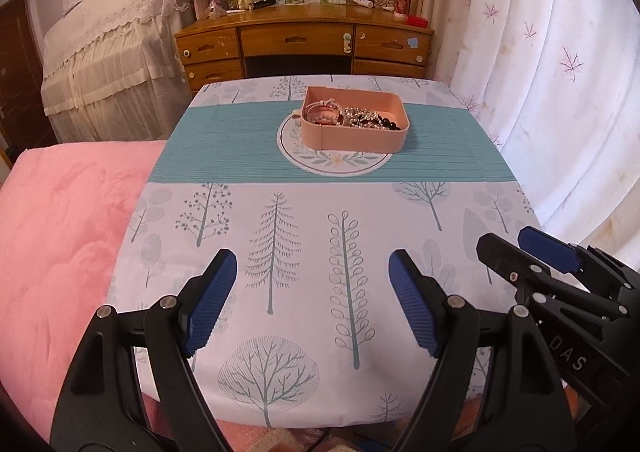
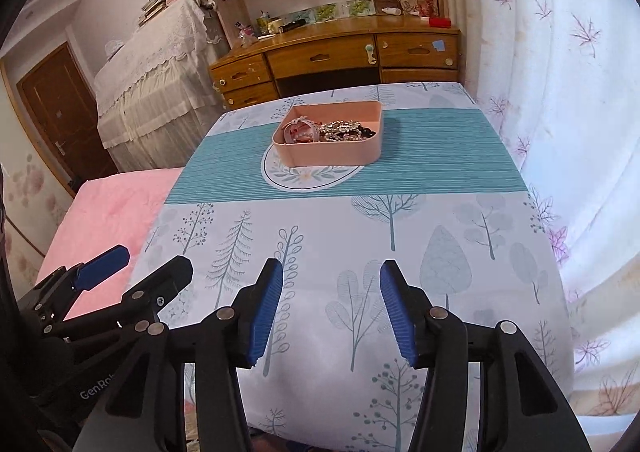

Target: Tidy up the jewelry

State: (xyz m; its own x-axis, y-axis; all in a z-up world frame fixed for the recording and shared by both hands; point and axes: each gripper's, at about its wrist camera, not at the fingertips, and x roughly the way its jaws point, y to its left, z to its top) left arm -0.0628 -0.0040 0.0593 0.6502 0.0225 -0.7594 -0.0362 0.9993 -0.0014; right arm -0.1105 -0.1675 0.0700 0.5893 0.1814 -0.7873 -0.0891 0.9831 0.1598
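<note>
A pink rectangular tray [image 1: 352,136] [image 2: 332,154] stands on the table's teal band, partly over a round floral mat [image 1: 332,162] [image 2: 308,176]. In it lie bracelets [image 1: 322,113] [image 2: 300,132] at the left and a tangle of beaded jewelry [image 1: 366,118] [image 2: 346,130] at the right. My left gripper [image 1: 312,304] is open and empty over the table's near edge. My right gripper [image 2: 330,312] is open and empty beside it, to the right; it also shows in the left wrist view [image 1: 520,252]. The left gripper shows in the right wrist view [image 2: 140,268].
The table carries a white tree-print cloth [image 1: 320,236] [image 2: 360,236]. A pink blanket [image 1: 60,232] lies to the left. A wooden desk [image 1: 304,40] with drawers and shelves stands behind the table. A white curtain [image 1: 560,72] hangs at the right.
</note>
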